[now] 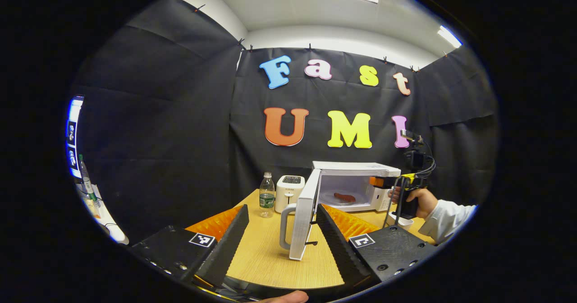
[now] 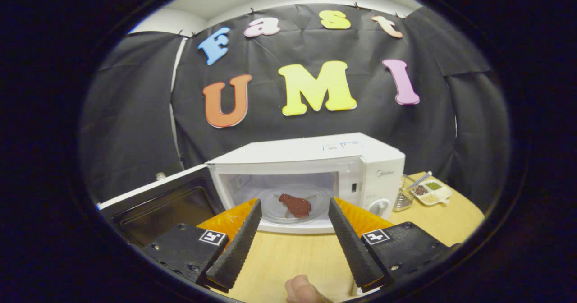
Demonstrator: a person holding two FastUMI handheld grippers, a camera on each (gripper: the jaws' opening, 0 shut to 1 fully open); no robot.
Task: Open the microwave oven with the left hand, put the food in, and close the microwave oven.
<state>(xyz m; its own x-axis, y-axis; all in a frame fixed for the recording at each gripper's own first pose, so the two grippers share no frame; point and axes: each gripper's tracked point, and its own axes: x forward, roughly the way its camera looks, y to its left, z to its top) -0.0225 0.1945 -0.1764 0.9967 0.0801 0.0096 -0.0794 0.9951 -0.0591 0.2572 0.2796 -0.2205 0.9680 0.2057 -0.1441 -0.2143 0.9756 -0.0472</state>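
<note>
The white microwave oven (image 2: 311,167) stands on the wooden surface (image 2: 288,258) with its door (image 1: 304,213) swung wide on its left hinge, and the food (image 2: 295,205), a reddish-brown piece, lies on the glass turntable plate (image 2: 293,206) inside the cavity. In the right gripper view the right gripper (image 2: 294,231) is spread wide with nothing between its fingers, hovering low over the surface just in front of the oven's mouth; the food sits beyond the fingertips, centred in the gap between them but apart from both. A fingertip of the holding hand shows at the bottom edge of that view. In the left gripper view the left gripper (image 1: 281,237) is likewise released and empty, its fingers standing either side of the open door's edge and the grey handle (image 1: 285,226) without touching them; the door is near the fingertips and the food (image 1: 344,198) lies farther off inside the oven, ahead and to the right. The same view shows the right gripper (image 1: 383,182) held by a hand (image 1: 421,201) in a white sleeve (image 1: 448,219) at the oven's front right. A water bottle (image 1: 267,195) and a small white toaster (image 1: 290,192) stand to the left of the oven, and a wire cup (image 2: 404,195) with a sectioned dish (image 2: 432,192) sits to its right.
</note>
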